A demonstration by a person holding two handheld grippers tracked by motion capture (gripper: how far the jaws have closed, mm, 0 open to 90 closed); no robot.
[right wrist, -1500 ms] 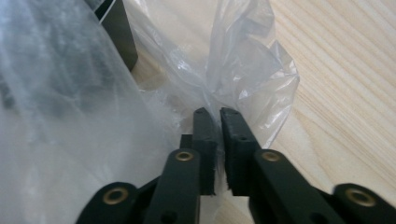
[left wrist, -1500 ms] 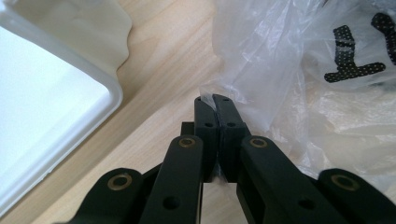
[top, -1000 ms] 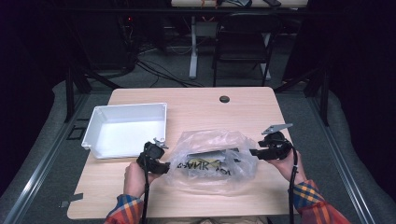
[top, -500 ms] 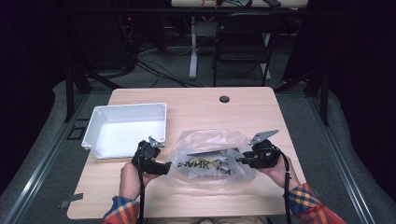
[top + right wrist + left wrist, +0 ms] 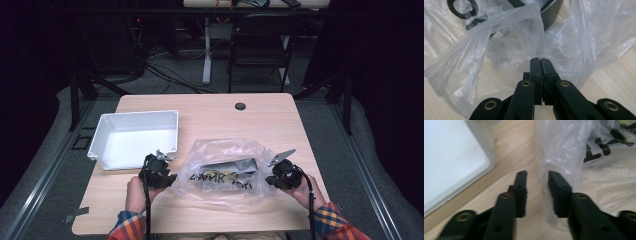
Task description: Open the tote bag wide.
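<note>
Dark room w/ cables and a chair (image 5: 260, 47) behind a light wood table (image 5: 260, 122); a small dark round spot (image 5: 240, 106) sits near the table's far edge. Clear plastic bag (image 5: 225, 167) lies crumpled on the near half of the table, just right of the white tray (image 5: 135, 139), its long axis running left-right btwn the two grippers. Inside the bag: a flat dark packet (image 5: 227, 175) w/ black lettering and some yellow, lying flat, also long left-right; the lettering reads upside down from the high view. Bag film is thin, see-through, wrinkled and puffed up over the packet. Tray is rectangular, white, shallow-walled, nothing visible in it; it sits left of the bag, near but apart. Left gripper (image 5: 170, 178) is at the bag's left edge, just in front of the tray's near right corner; in the left gripper view (image 5: 537, 173) the jaws stand apart w/ a fold of bag film hanging btwn them, right jaw against the film, not clamped. Right gripper (image 5: 267, 179) is at the bag's right edge; in the right gripper view (image 5: 540, 60) the jaws are pressed together on a pinch of bag film, bag (image 5: 499, 37) spreading out beyond the tips, packet's dark edge showing thru it.
</note>
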